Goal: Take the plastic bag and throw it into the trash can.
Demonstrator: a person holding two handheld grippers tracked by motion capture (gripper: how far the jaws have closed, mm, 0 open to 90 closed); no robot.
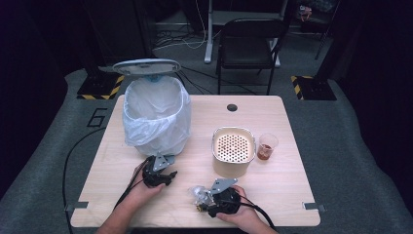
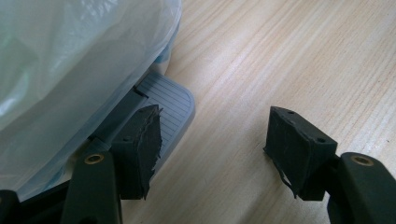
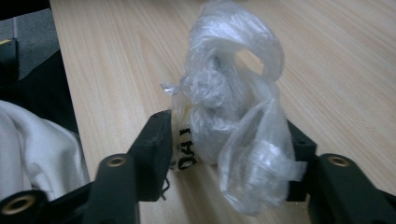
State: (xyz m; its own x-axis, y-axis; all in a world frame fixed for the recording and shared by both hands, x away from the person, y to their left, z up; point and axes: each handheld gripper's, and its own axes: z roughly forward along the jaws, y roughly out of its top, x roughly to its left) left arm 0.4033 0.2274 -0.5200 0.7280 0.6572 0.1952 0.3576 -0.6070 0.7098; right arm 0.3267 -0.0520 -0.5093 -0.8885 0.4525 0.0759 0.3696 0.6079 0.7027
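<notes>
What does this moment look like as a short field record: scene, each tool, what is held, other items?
scene: light wooden table, dark room
left tool: open, one pad over the grey ribbed pedal of the plastic-lined pedal bin with raised lid
right tool: closed on crumpled clear plastic bag
bag position: near table edge, by the person's right hand
other items: cream square container with perforated insert; clear plastic cup of brown liquid

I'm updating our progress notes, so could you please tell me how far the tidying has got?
Done: the bin stands lined, lid up. In hand: the right gripper has closed on a crumpled plastic wrapper at the table's near edge, while the left gripper sits open by the pedal. Left: carrying the wrapper into the bin.
</notes>
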